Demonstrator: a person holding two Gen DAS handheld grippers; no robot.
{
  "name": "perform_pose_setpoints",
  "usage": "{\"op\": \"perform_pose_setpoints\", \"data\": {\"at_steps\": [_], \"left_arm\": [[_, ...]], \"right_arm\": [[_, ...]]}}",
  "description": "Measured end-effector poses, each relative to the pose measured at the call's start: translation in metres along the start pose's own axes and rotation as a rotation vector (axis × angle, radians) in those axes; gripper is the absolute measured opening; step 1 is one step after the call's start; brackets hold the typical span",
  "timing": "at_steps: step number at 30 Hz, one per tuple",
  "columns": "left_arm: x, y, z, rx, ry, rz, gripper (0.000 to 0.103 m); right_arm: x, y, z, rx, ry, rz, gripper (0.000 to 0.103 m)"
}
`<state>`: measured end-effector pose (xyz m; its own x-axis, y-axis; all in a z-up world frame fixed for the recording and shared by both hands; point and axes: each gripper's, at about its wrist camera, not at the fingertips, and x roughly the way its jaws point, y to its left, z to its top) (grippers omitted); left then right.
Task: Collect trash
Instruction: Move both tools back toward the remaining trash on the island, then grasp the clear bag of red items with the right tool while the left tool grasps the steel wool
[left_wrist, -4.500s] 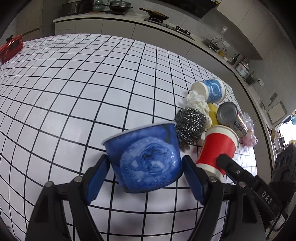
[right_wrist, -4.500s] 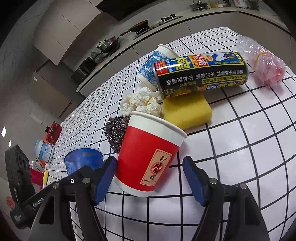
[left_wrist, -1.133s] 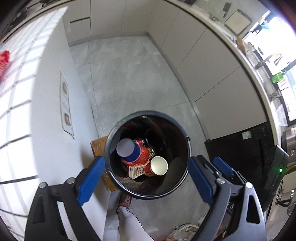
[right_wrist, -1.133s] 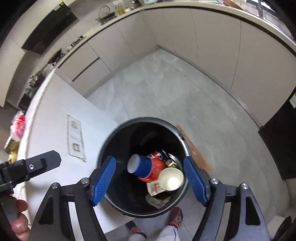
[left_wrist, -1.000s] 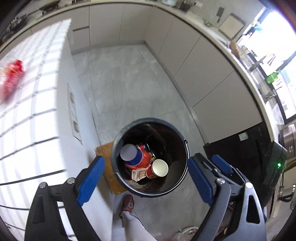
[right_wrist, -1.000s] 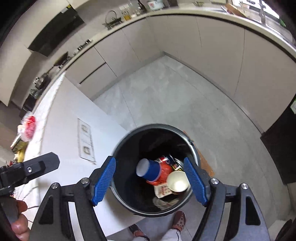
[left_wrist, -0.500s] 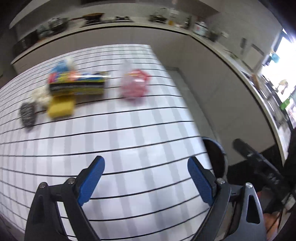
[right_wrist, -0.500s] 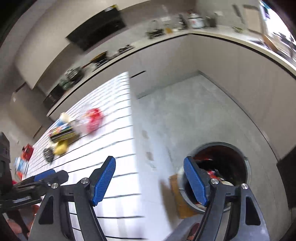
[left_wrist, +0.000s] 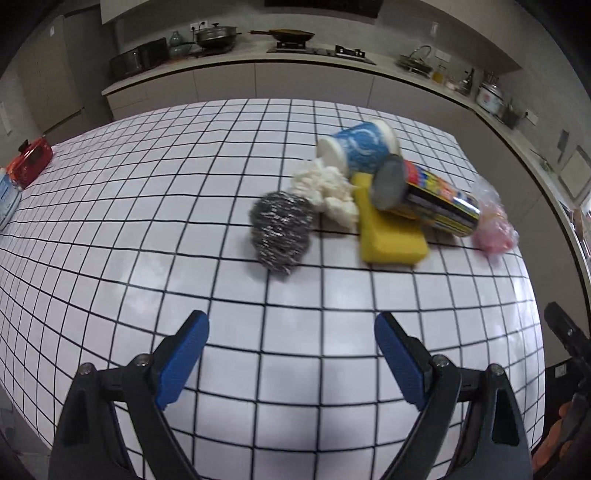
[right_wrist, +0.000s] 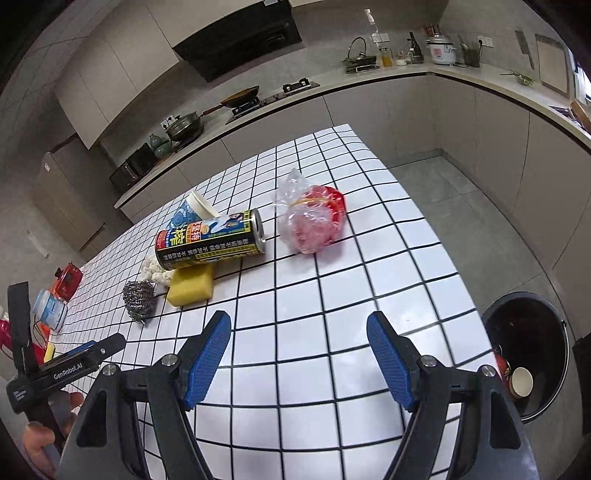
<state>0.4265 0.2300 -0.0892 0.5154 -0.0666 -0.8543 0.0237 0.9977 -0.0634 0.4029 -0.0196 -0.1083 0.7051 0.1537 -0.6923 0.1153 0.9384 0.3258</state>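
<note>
both claws, left claw (left_wrist: 291, 334) and right claw (right_wrist: 298, 334), are released and empty above the worktop (left_wrist: 147, 206); trash lies near its far edge.

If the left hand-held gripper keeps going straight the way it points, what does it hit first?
Probably the bare tiled tabletop between its open jaws. The steel wool scourer lies further on, though depth is hard to judge.

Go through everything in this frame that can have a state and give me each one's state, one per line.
left gripper: open, empty.
right gripper: open, empty.
blue paper cup: on its side.
can: lying flat, resting on the yellow sponge.
plastic bag: tied shut, full.
trash bin: uncovered, with cups inside.
</note>
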Motion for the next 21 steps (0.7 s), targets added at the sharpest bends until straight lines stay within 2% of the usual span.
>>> {"op": "perform_pose_setpoints", "data": {"at_steps": [11, 21], "left_arm": [[0.034, 0.007, 0.03, -0.021, 0.004, 0.041, 0.092], [0.051, 0.014, 0.041, -0.038, 0.0, 0.042, 0.091]], "right_arm": [[0.046, 0.007, 0.036, -0.053, 0.013, -0.007, 0.078], [0.084, -0.002, 0.066, -0.063, 0.043, -0.033, 0.078]]}}
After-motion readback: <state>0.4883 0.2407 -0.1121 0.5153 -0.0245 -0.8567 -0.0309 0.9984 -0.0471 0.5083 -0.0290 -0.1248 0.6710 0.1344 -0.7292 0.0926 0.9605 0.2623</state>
